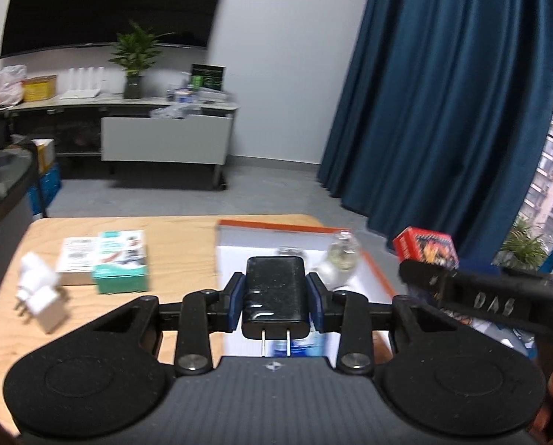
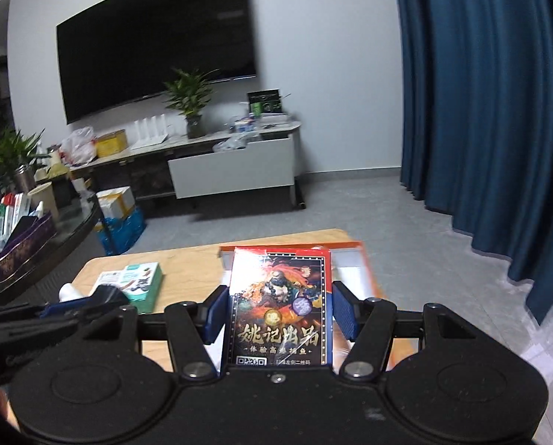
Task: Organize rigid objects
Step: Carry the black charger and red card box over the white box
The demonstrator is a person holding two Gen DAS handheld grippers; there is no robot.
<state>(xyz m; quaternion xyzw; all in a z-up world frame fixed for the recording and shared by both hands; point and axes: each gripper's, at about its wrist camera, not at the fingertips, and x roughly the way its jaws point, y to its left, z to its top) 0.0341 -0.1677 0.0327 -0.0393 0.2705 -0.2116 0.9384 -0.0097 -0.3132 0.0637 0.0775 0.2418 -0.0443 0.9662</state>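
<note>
My left gripper (image 1: 275,298) is shut on a black wall charger (image 1: 275,293), prongs toward the camera, held above a white box with an orange rim (image 1: 378,278). A small glass bottle (image 1: 342,256) lies inside the box. My right gripper (image 2: 279,307) is shut on a red card box with dark artwork (image 2: 279,304), held above the same orange-rimmed box (image 2: 365,259). The card box also shows at the right of the left wrist view (image 1: 426,246).
On the wooden table (image 1: 180,244) lie a teal box (image 1: 121,261), a white box (image 1: 74,259) and two white chargers (image 1: 39,293). A blue curtain (image 1: 443,92) hangs at the right. A TV cabinet (image 2: 232,163) stands by the far wall.
</note>
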